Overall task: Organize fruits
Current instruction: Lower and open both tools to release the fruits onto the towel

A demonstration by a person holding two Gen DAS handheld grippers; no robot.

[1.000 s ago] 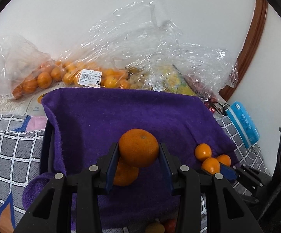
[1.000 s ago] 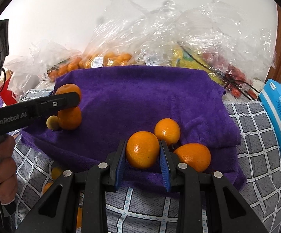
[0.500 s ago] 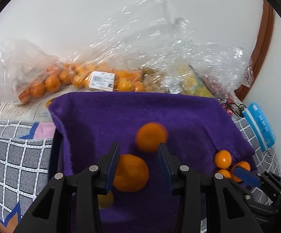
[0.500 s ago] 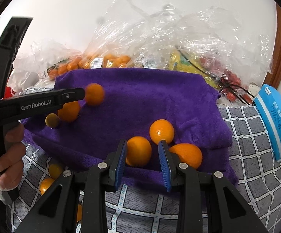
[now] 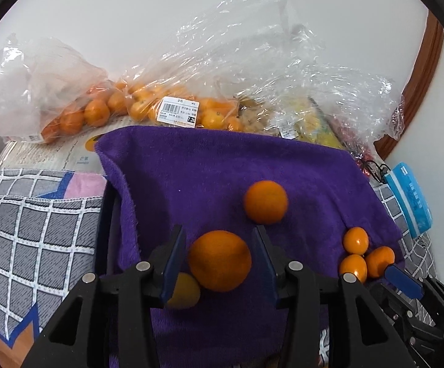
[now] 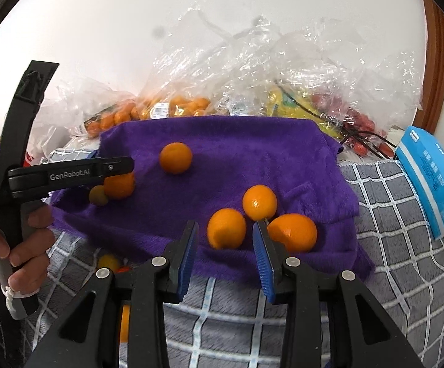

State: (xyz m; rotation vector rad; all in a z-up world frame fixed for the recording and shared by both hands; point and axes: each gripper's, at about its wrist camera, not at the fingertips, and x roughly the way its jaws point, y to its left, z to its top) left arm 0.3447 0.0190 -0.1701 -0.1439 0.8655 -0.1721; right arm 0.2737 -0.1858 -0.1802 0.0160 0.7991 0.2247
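A purple towel [image 5: 216,171] [image 6: 252,150] lies over a checked cloth. My left gripper [image 5: 219,257] is open; a large orange [image 5: 220,260] rests on the towel between its fingers, with a small yellowish fruit [image 5: 183,291] beside it. A loose orange [image 5: 265,202] [image 6: 176,158] lies farther on the towel. My right gripper [image 6: 225,242] is open, with an orange [image 6: 226,228] lying free between its fingertips, next to two more oranges [image 6: 259,201] [image 6: 292,232]. The left gripper [image 6: 68,174] shows in the right wrist view over an orange [image 6: 119,185].
Clear plastic bags of small oranges [image 5: 105,110] [image 6: 176,104], yellow fruit [image 6: 283,101] and red fruit [image 6: 360,125] lie behind the towel by the white wall. A blue packet [image 6: 433,178] [image 5: 409,199] lies on the right. More fruit [image 6: 108,262] lies on the checked cloth [image 6: 390,260].
Both grippers opened and let go of their oranges. The left one's orange rolled away across the towel; the right one's orange settled beside the other two. Both grippers drew back.
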